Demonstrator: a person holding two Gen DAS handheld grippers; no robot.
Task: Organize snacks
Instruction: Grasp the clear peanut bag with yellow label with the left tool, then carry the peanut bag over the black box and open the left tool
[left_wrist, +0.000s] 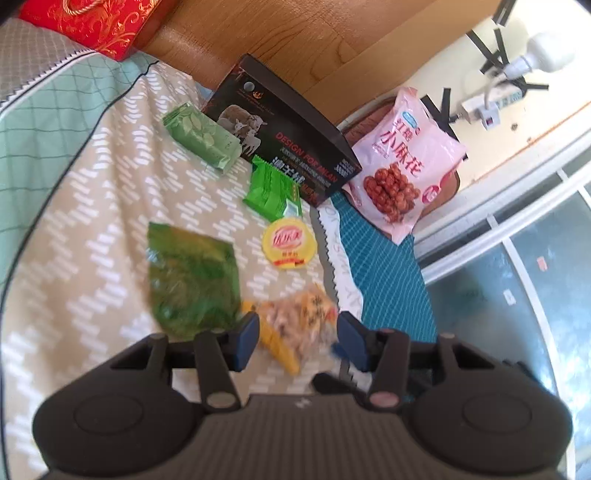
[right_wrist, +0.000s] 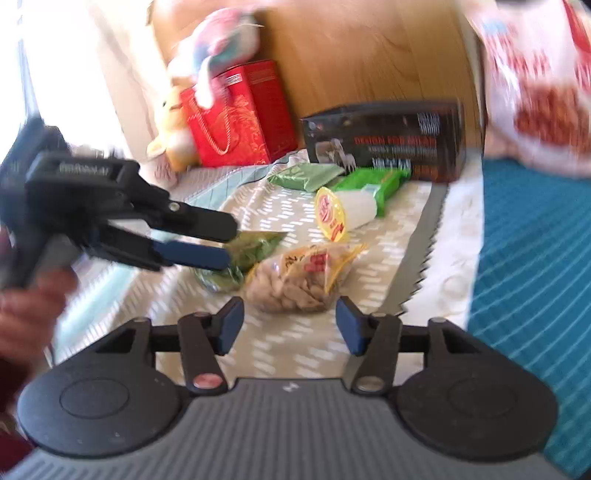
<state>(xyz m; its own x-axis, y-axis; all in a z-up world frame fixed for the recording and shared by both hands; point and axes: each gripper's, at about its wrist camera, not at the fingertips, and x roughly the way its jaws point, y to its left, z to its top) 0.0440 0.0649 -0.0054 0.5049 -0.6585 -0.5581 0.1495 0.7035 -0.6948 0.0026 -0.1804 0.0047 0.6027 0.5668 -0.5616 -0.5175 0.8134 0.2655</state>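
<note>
The right gripper (right_wrist: 290, 325) stands with its blue-padded jaws wide apart and nothing between them; the clear bag of pale peanuts with a yellow and red label (right_wrist: 295, 280) lies on the bed just ahead of its tips. The left gripper (right_wrist: 225, 242), seen from the side, reaches in over the dark green crinkled packet (right_wrist: 255, 245); its jaws are parted only narrowly, and I cannot tell whether the tips touch that packet.

Beyond them lie a white cup with a round yellow lid (right_wrist: 332, 214), on its side, a bright green wrapped pack (right_wrist: 373, 182) and a pale green flat packet (right_wrist: 303, 175), all close against the black printed cardboard box (right_wrist: 384, 140). A large pink bag of fried twists (left_wrist: 404, 162) leans off on the teal cloth, apart from the rest.

To my eye the sorting has barely begun: the snacks are scattered loose on the beige patterned bedspread (left_wrist: 92, 229), none gathered in any container. Both views are smeared, so labels are mostly unreadable. A red gift bag (right_wrist: 229, 125) is visible, but not its inside.
</note>
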